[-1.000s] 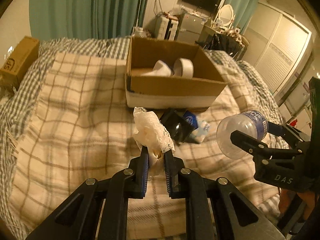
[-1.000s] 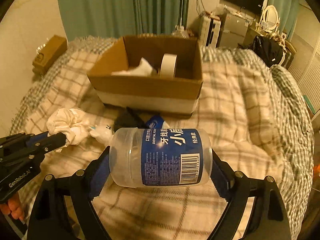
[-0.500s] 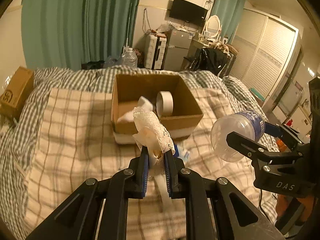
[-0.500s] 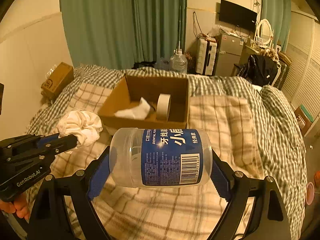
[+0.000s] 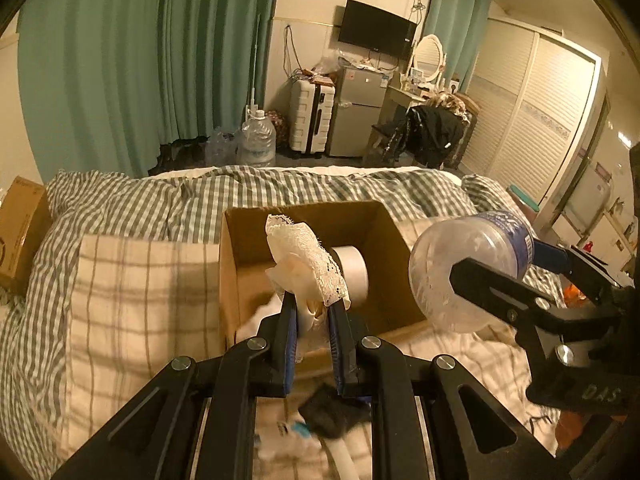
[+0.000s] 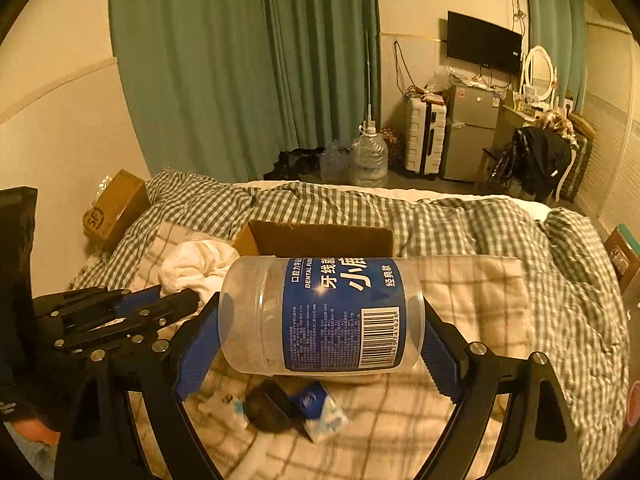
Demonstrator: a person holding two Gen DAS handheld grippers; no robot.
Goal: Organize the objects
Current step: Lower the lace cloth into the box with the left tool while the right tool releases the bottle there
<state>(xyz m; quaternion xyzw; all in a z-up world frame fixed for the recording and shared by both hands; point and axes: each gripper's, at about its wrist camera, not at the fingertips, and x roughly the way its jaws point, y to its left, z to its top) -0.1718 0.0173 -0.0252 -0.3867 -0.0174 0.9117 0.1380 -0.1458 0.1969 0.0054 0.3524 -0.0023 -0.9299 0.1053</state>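
My left gripper (image 5: 313, 312) is shut on a white lace cloth (image 5: 306, 258) and holds it in the air in front of the open cardboard box (image 5: 236, 264). A white tape roll (image 5: 354, 272) and more white cloth lie in the box. My right gripper (image 6: 320, 328) is shut on a clear plastic jar with a blue label (image 6: 320, 316), held sideways above the bed. The jar also shows in the left wrist view (image 5: 468, 268), right of the box. The left gripper with the cloth (image 6: 196, 266) shows in the right wrist view at left.
The box stands on a plaid blanket (image 5: 132, 296) over a checked duvet (image 6: 460, 220). A black item (image 6: 272, 406), a blue packet (image 6: 314, 398) and white bits lie on the blanket below the grippers. A small brown box (image 6: 114, 210) sits at the bed's left edge.
Both grippers have risen and tilted up with their loads; the box and loose items now sit lower in view. Grips are unchanged.
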